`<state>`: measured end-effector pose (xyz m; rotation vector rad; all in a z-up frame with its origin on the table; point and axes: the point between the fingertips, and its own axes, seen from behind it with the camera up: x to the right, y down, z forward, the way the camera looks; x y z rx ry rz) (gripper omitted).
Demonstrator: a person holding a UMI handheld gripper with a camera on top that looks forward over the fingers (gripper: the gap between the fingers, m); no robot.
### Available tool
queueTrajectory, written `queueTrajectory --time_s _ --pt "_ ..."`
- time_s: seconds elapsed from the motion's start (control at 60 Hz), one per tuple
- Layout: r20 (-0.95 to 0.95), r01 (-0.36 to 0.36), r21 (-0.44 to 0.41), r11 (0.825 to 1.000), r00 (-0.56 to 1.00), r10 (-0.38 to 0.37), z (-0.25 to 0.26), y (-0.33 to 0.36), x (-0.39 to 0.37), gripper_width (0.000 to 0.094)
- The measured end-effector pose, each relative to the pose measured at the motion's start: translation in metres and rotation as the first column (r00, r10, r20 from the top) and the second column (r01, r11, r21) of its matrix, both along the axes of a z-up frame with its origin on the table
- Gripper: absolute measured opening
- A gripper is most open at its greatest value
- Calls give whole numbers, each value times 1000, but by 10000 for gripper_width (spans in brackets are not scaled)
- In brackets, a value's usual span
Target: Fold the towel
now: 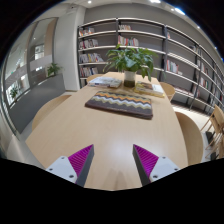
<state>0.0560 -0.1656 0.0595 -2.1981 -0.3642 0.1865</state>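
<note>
A folded towel (120, 103) with zigzag stripes in dark, pink and pale colours lies flat on the wooden table (95, 135), well beyond my fingers. My gripper (113, 160) is open and empty, with its magenta pads (82, 158) spread wide above bare tabletop. Nothing stands between the fingers.
A potted green plant (129, 62) stands at the table's far end, just behind the towel. Books or papers (103, 82) lie beside it. Bookshelves (150, 45) line the back wall. Chairs (211, 125) stand at the table's right side.
</note>
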Motion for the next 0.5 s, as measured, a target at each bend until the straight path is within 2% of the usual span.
queueTrajectory --time_s 0.067,0.25,0.35,0.5 --pt "9 4 -22 1000 1000 -4 -10 29 -32 782" --pt "2 31 -17 999 1000 -31 -20 141 -138 786" --pt "-6 53 -1 999 999 -53 -21 208 -177 781" --pt "19 76 -20 997 997 -75 -42 285 -214 768"
